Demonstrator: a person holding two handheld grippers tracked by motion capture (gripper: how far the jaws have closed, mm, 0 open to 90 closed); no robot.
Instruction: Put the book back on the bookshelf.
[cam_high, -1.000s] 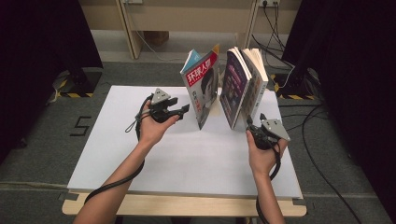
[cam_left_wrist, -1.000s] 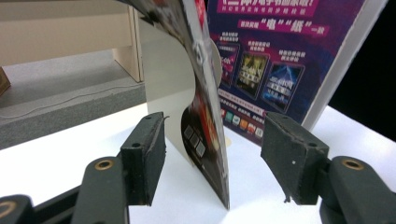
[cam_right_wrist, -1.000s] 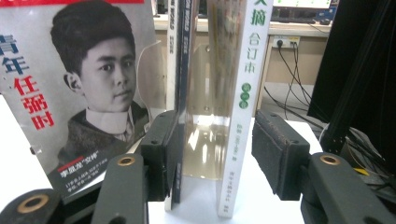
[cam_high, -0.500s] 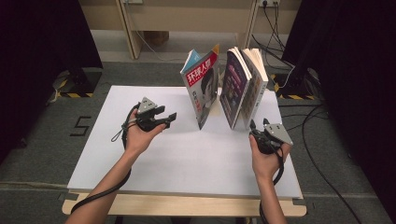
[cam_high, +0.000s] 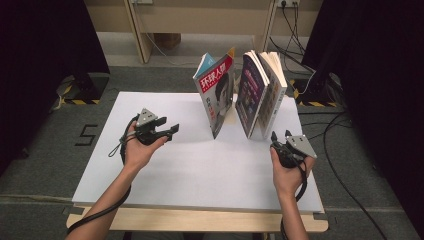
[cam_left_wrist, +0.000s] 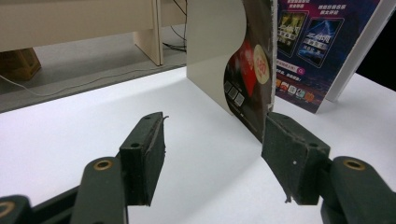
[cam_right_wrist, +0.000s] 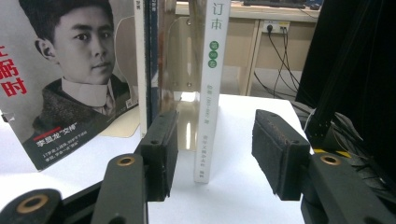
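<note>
item: white-spined book, upright at the far right of the surface, rightmost of a small standing group; spine faces the right tool, printed with dark characters and a green dot. in the high view the same book leans slightly, pages fanned at the top.

adjacent: purple-covered book just beside it on the left, touching or nearly so; its back cover shows tablet adverts in the left gripper view. red-and-white magazine with a portrait cover stands apart to the left of those, tilted, a gap between.

right tool: jaws apart, nothing clamped; the white spine sits in line with the gap but farther off, pads not touching it. held low near the surface's right edge.

left tool: jaws apart, empty, aimed toward the magazine's back; in the high view well left of the books, above bare surface.

surroundings: grey floor, wooden desk legs, cables behind.
</note>
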